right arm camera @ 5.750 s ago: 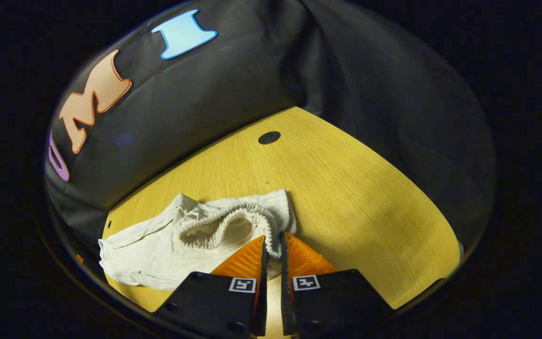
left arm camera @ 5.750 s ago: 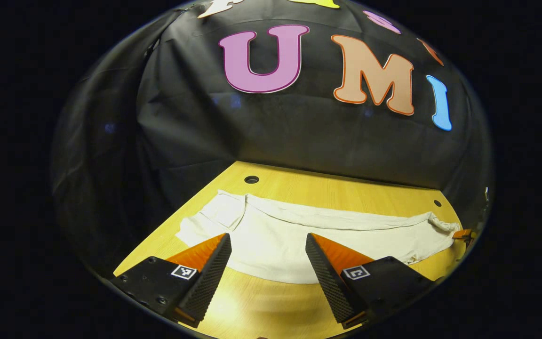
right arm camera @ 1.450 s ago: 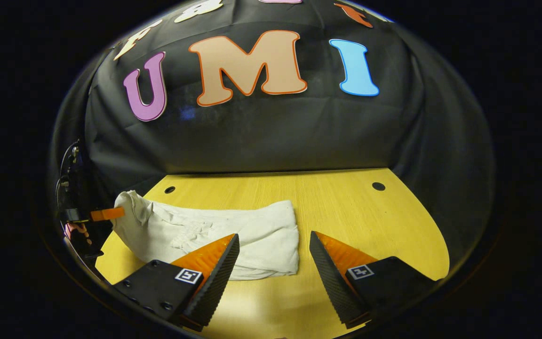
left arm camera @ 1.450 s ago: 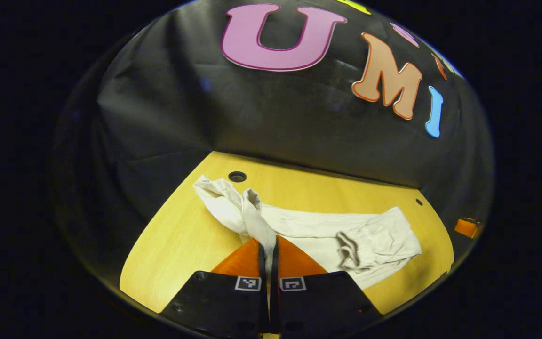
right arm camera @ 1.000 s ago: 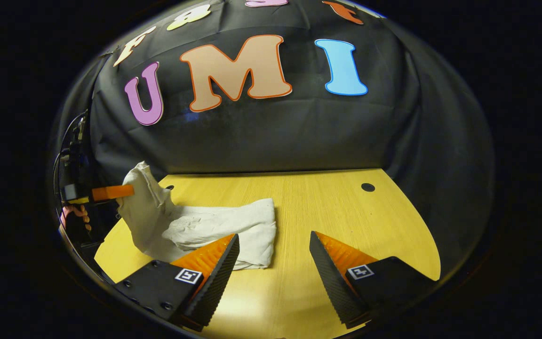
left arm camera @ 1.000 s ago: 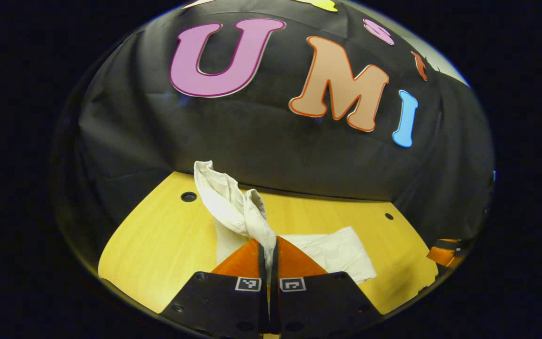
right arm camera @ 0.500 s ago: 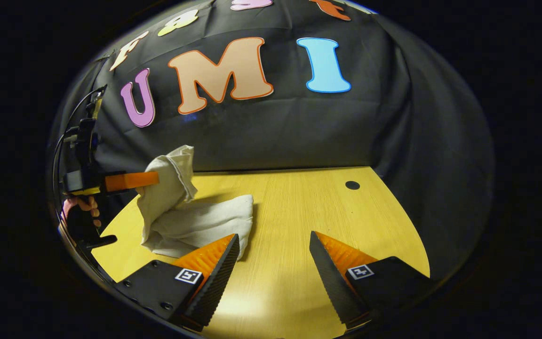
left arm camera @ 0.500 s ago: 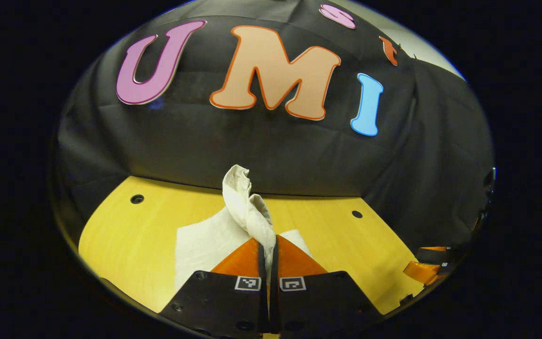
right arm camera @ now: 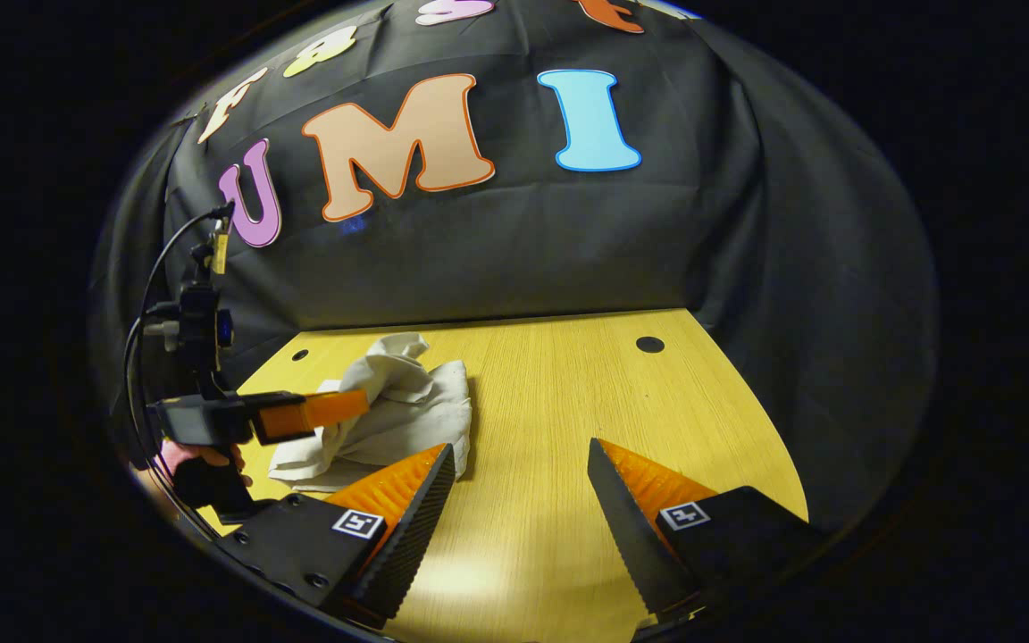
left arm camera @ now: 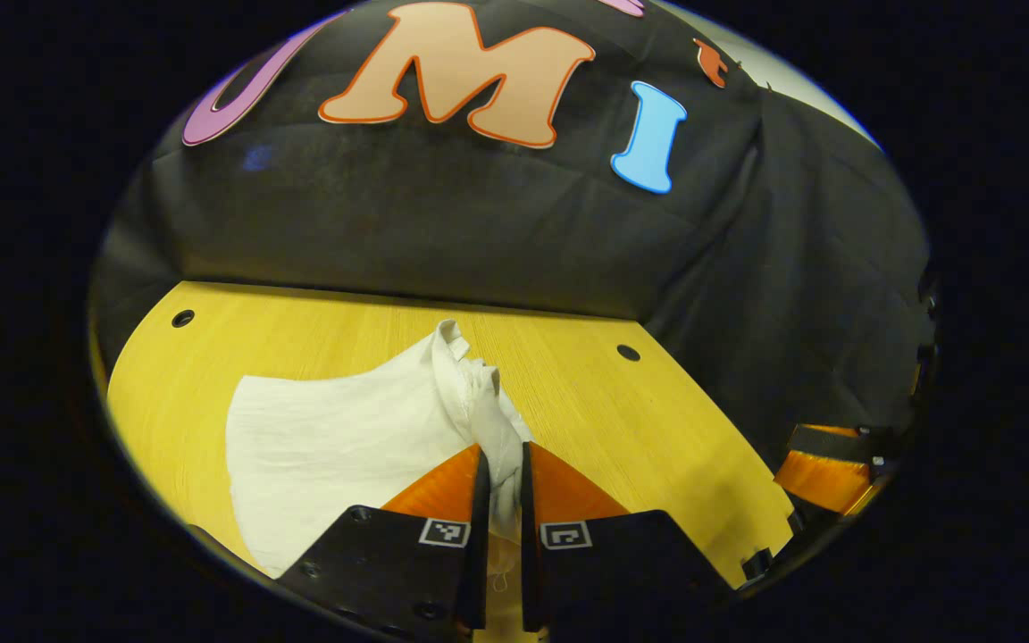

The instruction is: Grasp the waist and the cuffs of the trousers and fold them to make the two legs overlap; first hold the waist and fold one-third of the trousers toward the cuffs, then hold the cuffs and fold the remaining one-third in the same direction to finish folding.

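Both fingers of the left hand-held gripper [left arm camera: 501,464] pinch the trousers' [left arm camera: 336,446] cuffs [left arm camera: 470,375]; right [right arm camera: 519,464] gapes.

Both low views share the table [left arm camera: 675,429].

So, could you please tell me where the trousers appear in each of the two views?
Left gripper view: trousers lower left of centre, cuff end pinched at the bottom.
Right gripper view: trousers bunched lower left, beside the left gripper.
Shared landmark: the yellow table.
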A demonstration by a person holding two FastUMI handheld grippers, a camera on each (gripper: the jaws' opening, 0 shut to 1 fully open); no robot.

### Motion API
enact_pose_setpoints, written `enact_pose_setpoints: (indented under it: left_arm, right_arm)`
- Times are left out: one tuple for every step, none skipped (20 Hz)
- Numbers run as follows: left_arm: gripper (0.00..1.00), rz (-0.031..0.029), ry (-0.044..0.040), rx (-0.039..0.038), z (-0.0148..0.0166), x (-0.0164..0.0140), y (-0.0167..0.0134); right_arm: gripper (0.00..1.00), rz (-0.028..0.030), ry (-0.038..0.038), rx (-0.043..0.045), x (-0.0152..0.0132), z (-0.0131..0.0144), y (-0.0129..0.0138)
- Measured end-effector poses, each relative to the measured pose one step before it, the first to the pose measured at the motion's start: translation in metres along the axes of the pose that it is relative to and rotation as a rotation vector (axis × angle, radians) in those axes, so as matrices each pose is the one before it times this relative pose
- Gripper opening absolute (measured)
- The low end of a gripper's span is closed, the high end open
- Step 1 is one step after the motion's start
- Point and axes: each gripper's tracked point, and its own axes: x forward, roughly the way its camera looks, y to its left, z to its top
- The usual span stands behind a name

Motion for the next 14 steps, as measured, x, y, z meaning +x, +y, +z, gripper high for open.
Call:
enact_pose_setpoints:
  left_arm:
    - [0.19,-0.02942,0.01007,0.00046,-0.00237,-0.00374,-0.00598]
    - [0.46,-0.01036,0.00508,-0.00428,-0.00216,-0.00540,-0.00404]
    - [0.72,0.01413,-0.00597,0.00355,0.00068,0.00561,0.00141]
    - [0.99,0.00249,-0.01051,0.01099,0.00537,-0.00238,0.00067]
    - [0.99,0.01483,-0.01518,0.01271,0.00538,-0.00898,0.00518]
    - [0.95,0.00592,-0.01370,0.01302,0.00618,-0.00702,0.00428]
    - [0.95,0.00597,-0.01119,0.01089,0.00302,-0.00712,0.00396]
    - [0.95,0.01406,-0.00572,0.01432,0.00361,-0.00840,0.00660]
    - [0.95,0.01707,0.00220,0.01659,0.00073,-0.00948,0.00853]
    - [0.95,0.01530,-0.00187,0.01580,0.00178,-0.00985,0.00837]
    - [0.95,0.01439,-0.01040,0.01288,0.00351,-0.01113,0.00935]
    - [0.95,0.01498,-0.02098,0.00701,0.00588,-0.01061,0.00759]
    - [0.95,0.01367,-0.01595,0.00083,0.00456,-0.00854,0.00868]
    - [0.95,0.01641,-0.00959,-0.00224,0.00426,-0.01119,0.00878]
  right_arm:
    - [0.96,0.00212,0.00028,-0.00014,0.00023,-0.00036,0.00103]
    - [0.96,0.00307,0.00224,0.00027,-0.00078,0.00007,0.00125]
    - [0.96,0.00379,0.00171,-0.00086,0.00023,-0.00053,0.00268]
    - [0.96,0.00308,-0.00059,-0.00128,0.00042,0.00006,0.00199]
    - [0.96,0.00488,-0.00322,-0.00161,-0.00063,0.00120,0.00345]
    - [0.96,0.00480,-0.00500,-0.00146,0.00020,0.00081,0.00454]
    - [0.96,0.00656,-0.00608,-0.00306,0.00014,0.00236,0.00444]
    - [0.96,0.00748,-0.01116,-0.00400,0.00040,0.00203,0.00571]
    - [0.96,0.00621,-0.01117,-0.00407,0.00020,0.00361,0.00584]
    - [0.96,0.00680,-0.00818,-0.00155,-0.00060,0.00150,0.00611]
    - [0.96,0.00952,-0.00560,0.00114,-0.00169,0.00295,0.00747]
    - [0.96,0.01074,-0.00624,0.00206,0.00012,0.00091,0.00673]
    - [0.96,0.01378,-0.00627,0.00221,-0.00064,0.00235,0.01029]
    - [0.96,0.00957,-0.00451,0.00068,-0.00101,0.00258,0.00789]
